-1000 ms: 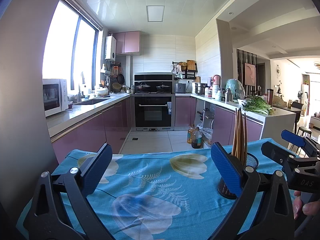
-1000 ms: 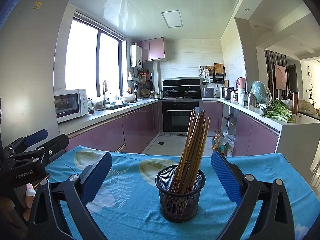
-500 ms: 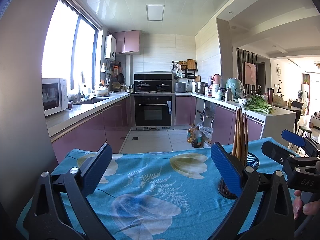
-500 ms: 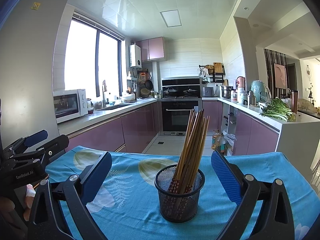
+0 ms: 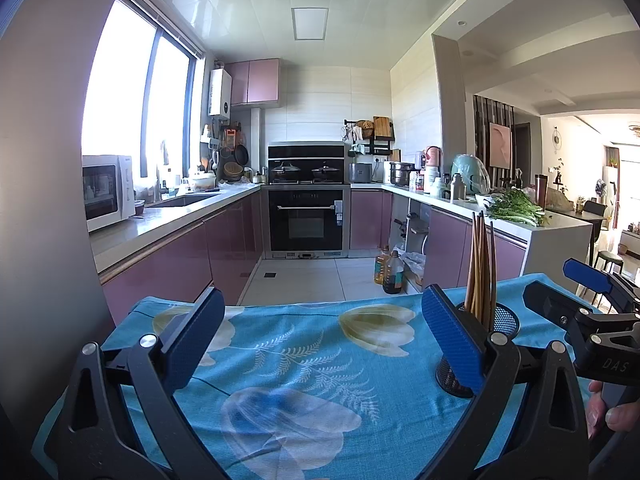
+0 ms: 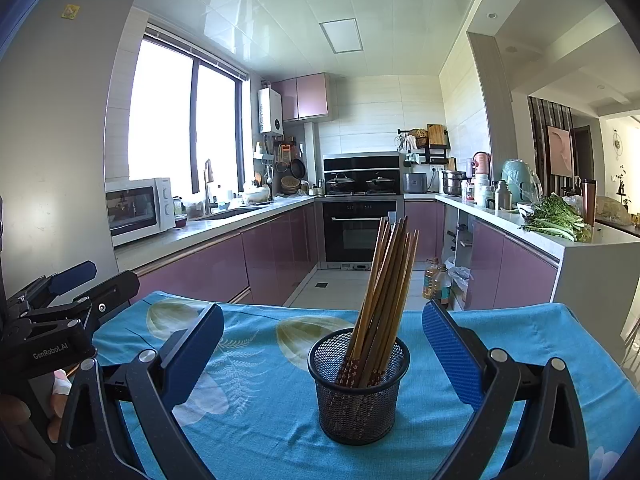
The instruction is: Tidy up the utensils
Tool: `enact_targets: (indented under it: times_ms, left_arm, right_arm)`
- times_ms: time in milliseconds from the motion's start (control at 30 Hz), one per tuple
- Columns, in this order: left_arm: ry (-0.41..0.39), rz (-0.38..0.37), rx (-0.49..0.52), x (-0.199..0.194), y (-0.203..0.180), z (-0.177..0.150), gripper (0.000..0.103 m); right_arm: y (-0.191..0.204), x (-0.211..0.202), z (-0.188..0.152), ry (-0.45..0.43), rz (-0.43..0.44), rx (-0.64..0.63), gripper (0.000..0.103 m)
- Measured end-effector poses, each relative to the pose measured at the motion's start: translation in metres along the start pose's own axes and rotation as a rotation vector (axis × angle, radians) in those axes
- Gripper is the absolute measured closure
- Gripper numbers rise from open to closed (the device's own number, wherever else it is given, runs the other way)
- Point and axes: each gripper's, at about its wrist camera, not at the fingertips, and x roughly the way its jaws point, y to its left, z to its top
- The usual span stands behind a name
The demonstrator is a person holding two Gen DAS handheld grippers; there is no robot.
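Nearest the right wrist camera, the right gripper [image 6: 323,354] is released, jaws spread wide with nothing between the pads, and it faces the mesh cup [image 6: 359,388] that stands upright on the blue floral cloth [image 6: 256,408]. The chopsticks [image 6: 386,300] stand bundled in the cup, leaning right, tips up. The left gripper [image 5: 320,344] is likewise released and empty, hovering over bare cloth well left of the cup, which shows in its view just behind its right finger. No loose utensil lies on the cloth in either view, so the task looks either just starting or nearly done; from these pictures alone it cannot be told which. If more is to be done, the next move probably falls to the right gripper: ease forward and up so the pads bracket the sticks above the rim, then close gently, since thin sticks slip and a light cup may tip or slide on cloth; the left could steady the cup. Much is hidden: the lower ends of the sticks are blurred by the mesh, the cup's base is cut by the finger in the left view, and the near edge of the table lies below both frames. Farther off stand purple cabinets [image 6: 208,272], an oven [image 6: 360,228] and greens [image 6: 556,220] on the counter.
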Motion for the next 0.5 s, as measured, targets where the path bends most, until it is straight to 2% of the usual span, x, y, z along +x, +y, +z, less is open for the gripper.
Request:
enact_targets:
  times_ms: [500]
  left_arm:
    - [0.000,0.001,0.003,0.0000,0.0000,0.0011,0.006]
  right_arm:
    - [-0.0005,0.0020,-0.0019,0.001,-0.003,0.001,0.007]
